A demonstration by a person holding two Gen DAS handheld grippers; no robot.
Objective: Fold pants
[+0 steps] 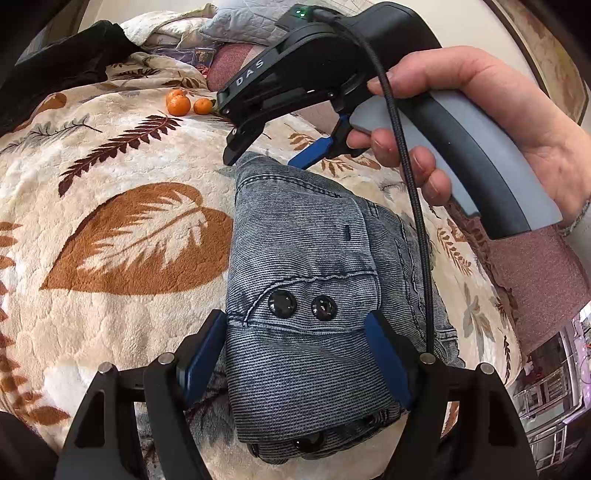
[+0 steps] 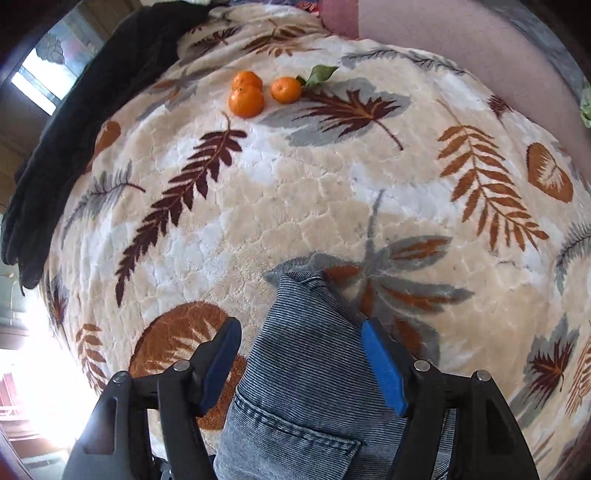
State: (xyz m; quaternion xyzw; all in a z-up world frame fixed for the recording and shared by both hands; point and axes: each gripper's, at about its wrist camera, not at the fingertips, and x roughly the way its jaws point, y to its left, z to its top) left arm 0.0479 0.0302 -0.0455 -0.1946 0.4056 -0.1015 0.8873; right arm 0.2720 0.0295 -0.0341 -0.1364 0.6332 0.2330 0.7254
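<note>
The blue-grey denim pants [image 1: 306, 266] lie folded into a compact bundle on a leaf-patterned blanket [image 1: 110, 177]. Two black buttons [image 1: 282, 303] show on the near flap. My left gripper [image 1: 297, 332] is open, its blue pads either side of the bundle's near end. My right gripper [image 1: 266, 146] shows in the left wrist view at the bundle's far end, held by a bare hand [image 1: 480, 110]. In the right wrist view my right gripper [image 2: 299, 332] is open above the pants [image 2: 306, 369], whose far corner rests on the blanket [image 2: 295, 184].
Three tangerines [image 1: 183, 103] lie on the blanket beyond the pants; they also show in the right wrist view [image 2: 258, 92]. A black garment [image 2: 74, 129] lies along the blanket's left edge. Pillows and quilts [image 1: 221, 26] are piled at the back.
</note>
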